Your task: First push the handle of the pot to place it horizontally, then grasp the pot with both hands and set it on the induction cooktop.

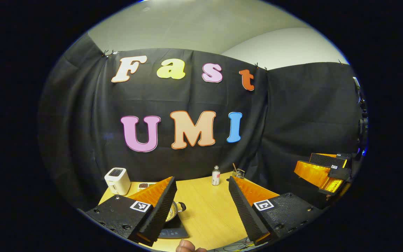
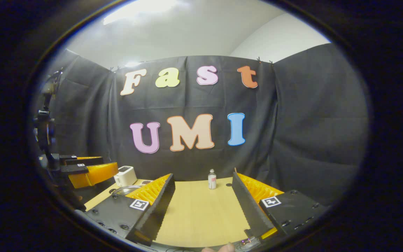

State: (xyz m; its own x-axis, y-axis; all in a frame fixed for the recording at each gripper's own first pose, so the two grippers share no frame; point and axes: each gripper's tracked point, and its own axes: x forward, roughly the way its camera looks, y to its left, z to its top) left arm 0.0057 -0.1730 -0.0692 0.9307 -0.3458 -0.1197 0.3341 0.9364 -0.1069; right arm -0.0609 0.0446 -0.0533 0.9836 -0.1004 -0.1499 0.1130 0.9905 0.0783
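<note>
Looking along the left gripper (image 1: 201,210) in the left gripper view, its 2 fingers were spread wide with nothing between them, held above a light wooden table (image 1: 205,206). At far left stood a small white toaster (image 1: 117,181) near the back wall. Just right of it, half hidden behind the gripper's left finger, a shiny steel pot (image 1: 172,211) with a dark side handle (image 1: 181,206) sat on a flat black induction cooktop (image 1: 173,231), or so it appeared; how much of the base rested on the cooktop could not be told. Further right, a small bottle (image 1: 216,175) and a small clear container (image 1: 238,173) stood at the table's far edge. At far right the right gripper (image 1: 327,169) hung well apart, beyond the table's edge.

In the right gripper view, the left gripper (image 2: 86,169) showed at far left, then the toaster (image 2: 125,175), the pot's rim (image 2: 124,190), and the right gripper's (image 2: 203,206) own fingers, also wide apart and empty over bare table (image 2: 201,213).

The pot looked rigid, smooth and probably slippery, with moderate weight. A firm pinch on the rim or a handle at opposite sides seemed the safest hold.
</note>
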